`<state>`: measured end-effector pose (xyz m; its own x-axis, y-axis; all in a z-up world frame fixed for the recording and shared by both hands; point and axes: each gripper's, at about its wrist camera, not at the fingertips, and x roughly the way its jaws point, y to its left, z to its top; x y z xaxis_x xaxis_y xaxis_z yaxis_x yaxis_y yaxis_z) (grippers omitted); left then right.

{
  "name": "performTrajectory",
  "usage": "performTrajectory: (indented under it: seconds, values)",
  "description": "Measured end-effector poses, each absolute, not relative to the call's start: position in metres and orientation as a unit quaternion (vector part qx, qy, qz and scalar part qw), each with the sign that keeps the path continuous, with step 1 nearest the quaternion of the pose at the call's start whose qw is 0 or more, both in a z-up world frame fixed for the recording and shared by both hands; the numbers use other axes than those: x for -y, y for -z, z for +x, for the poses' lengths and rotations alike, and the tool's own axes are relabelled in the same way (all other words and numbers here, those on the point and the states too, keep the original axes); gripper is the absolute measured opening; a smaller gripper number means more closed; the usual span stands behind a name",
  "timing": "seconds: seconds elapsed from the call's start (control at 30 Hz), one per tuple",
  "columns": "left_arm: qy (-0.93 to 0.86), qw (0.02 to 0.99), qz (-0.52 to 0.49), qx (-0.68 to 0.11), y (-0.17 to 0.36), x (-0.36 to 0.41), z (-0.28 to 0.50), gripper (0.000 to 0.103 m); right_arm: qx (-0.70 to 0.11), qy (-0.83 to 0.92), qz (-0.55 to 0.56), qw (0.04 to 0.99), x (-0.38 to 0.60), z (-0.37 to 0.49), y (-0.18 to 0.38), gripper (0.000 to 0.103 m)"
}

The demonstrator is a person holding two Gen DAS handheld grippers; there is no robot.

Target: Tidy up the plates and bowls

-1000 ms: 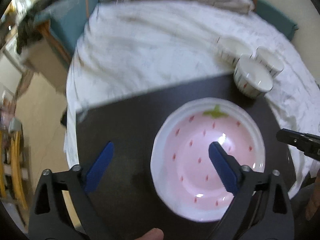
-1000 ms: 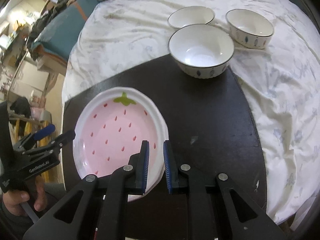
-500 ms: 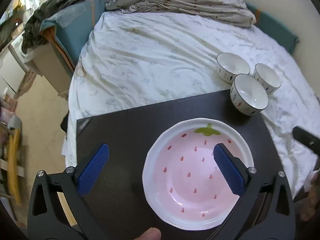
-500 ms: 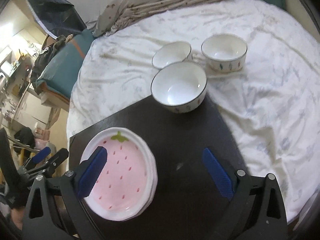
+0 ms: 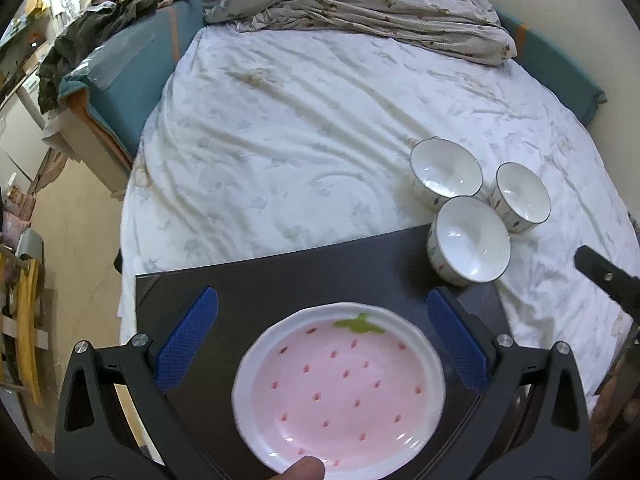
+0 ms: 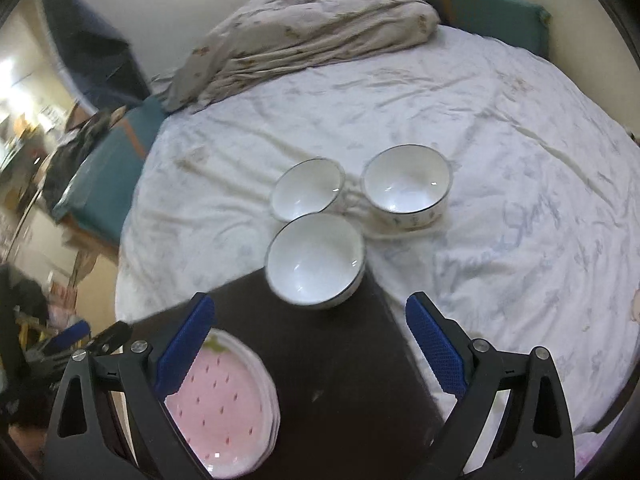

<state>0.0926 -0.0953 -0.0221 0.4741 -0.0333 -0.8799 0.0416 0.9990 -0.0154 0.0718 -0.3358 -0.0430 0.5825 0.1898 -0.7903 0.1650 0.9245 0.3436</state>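
A pink strawberry-pattern plate (image 5: 340, 392) tops a small stack (image 6: 224, 404) on a dark board (image 5: 304, 280). Three white bowls sit in a cluster: one (image 5: 468, 240) on the board's far right corner, two (image 5: 444, 172) (image 5: 520, 196) on the bed sheet behind it. In the right wrist view they are the near bowl (image 6: 316, 260) and two behind (image 6: 306, 194) (image 6: 406, 188). My left gripper (image 5: 320, 340) is open and empty above the plate. My right gripper (image 6: 312, 348) is open and empty, above the board short of the near bowl.
The board lies on a bed with a white sheet (image 5: 300, 140). A crumpled blanket (image 5: 360, 0) lies at the far end. A teal cushion (image 5: 132, 52) and clutter stand left of the bed. The floor (image 5: 72, 220) drops off on the left.
My right gripper opened from shut and drew back and up from the plate. My left gripper also pulled back and up, staying open. The plate stayed on the board.
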Motion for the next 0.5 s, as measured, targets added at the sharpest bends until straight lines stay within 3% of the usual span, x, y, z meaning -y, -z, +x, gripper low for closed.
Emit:
performTrajectory:
  seconds: [0.13,0.23,0.5]
  values:
    - [0.02,0.849,-0.008,-0.527,0.031,0.108,0.107,0.103,-0.481,-0.002,0.214,0.85,0.354,0.09,0.06,0.098]
    - [0.015,0.844,-0.009,-0.536,0.04,0.116,0.116,0.103,-0.496,0.003,0.212,0.842,0.364,0.1,0.069,0.089]
    - [0.017,0.834,-0.001,-0.551,0.058,0.14,0.139,0.103,-0.525,-0.013,0.225,0.821,0.384,0.122,0.087,0.089]
